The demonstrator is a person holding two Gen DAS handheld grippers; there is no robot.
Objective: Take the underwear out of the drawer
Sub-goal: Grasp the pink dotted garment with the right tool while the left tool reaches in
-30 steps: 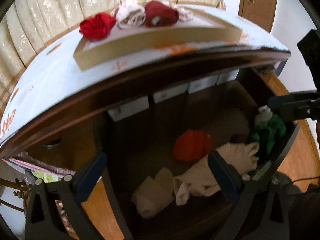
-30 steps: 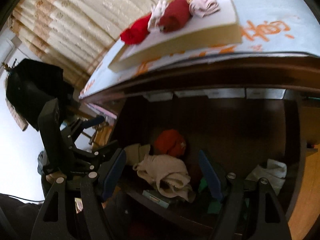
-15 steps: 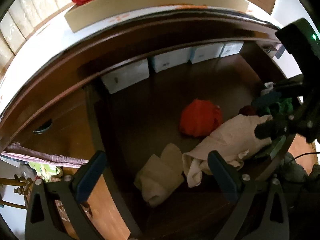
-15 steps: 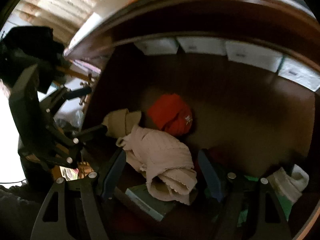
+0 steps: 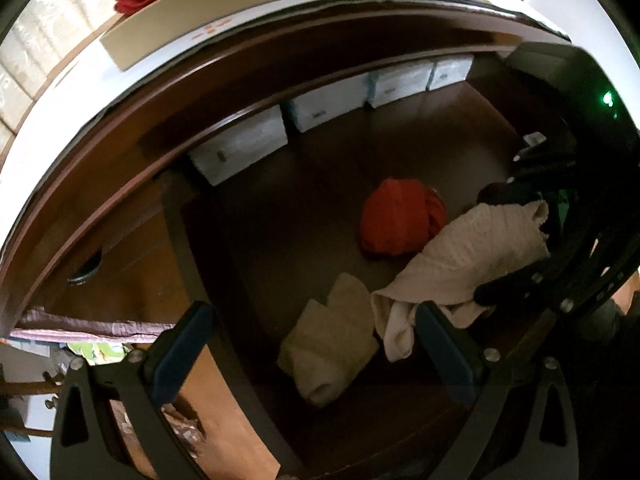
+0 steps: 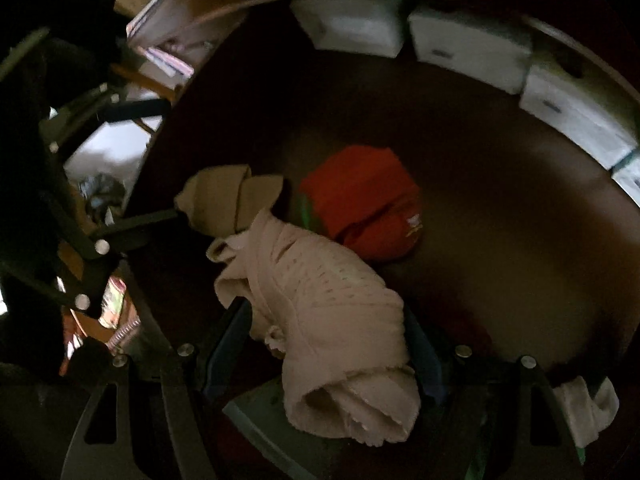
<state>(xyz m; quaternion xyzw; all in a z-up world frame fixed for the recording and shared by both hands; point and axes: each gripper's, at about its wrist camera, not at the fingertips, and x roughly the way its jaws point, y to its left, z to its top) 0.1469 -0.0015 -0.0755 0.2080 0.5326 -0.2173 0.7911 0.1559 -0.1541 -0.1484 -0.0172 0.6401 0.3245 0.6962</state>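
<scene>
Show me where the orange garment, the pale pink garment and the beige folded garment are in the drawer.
orange garment [image 5: 400, 220]: left wrist view, middle of the bundle.
pale pink garment [image 6: 320, 292]: right wrist view, its knitted middle.
beige folded garment [image 5: 328, 352]: left wrist view, centre of the fold.

The open drawer [image 6: 500, 240] is viewed steeply from above. The right gripper [image 6: 324, 348] is seen with its jaws spread wide on either side of a pale pink knitted garment [image 6: 328, 320]; contact with the pads cannot be confirmed. A beige folded piece [image 6: 224, 200] lies touching the garment's far end. An orange-red bundle [image 6: 368, 204] rests just beside it. White boxes [image 6: 468, 44] are lined along the back wall. The left gripper [image 6: 132, 160] is seen at the drawer's left edge.
</scene>
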